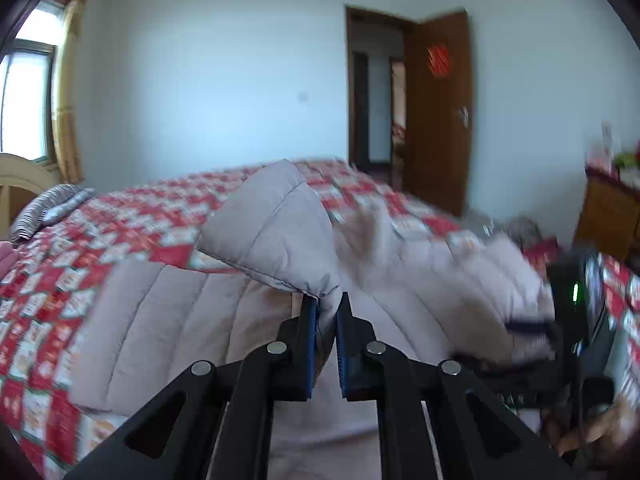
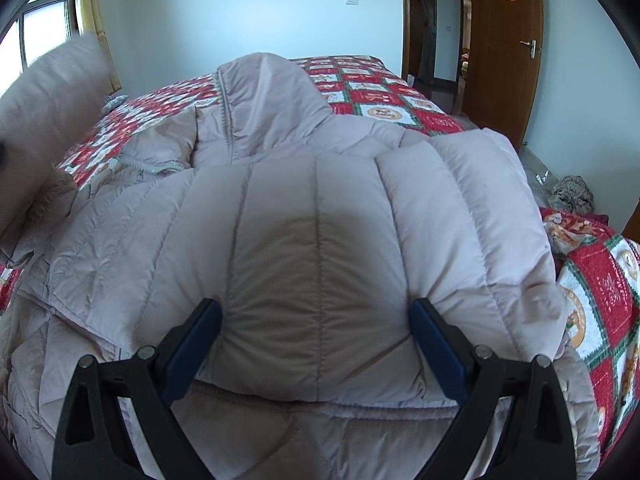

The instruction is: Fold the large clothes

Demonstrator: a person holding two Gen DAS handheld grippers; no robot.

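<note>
Nearest in the left wrist view: left gripper pinched narrow on a gathered tip of the pale pinkish-grey quilted down jacket, most likely a sleeve cuff, lifted so the sleeve stands up puffed above the body of the garment. Nearest in the right wrist view: right gripper spread wide, blue pads pressed against either side of a thick folded bulge of the same jacket, straddling rather than pinching.

Beyond the fingers: jacket spread across the red, white and green patchwork bedspread, hood and zipper edge pointing toward the far side of the bed. Farther still: a brown wooden door standing open.

Handling, as a judgement: light for its bulk, soft, springy, with a slick shell likely to slide out of a shallow pinch and puff back open after folding. Best taken at cuffs, hem corners or stitched seams, where the filling is thin; pressing down needed to flatten each fold.
</note>
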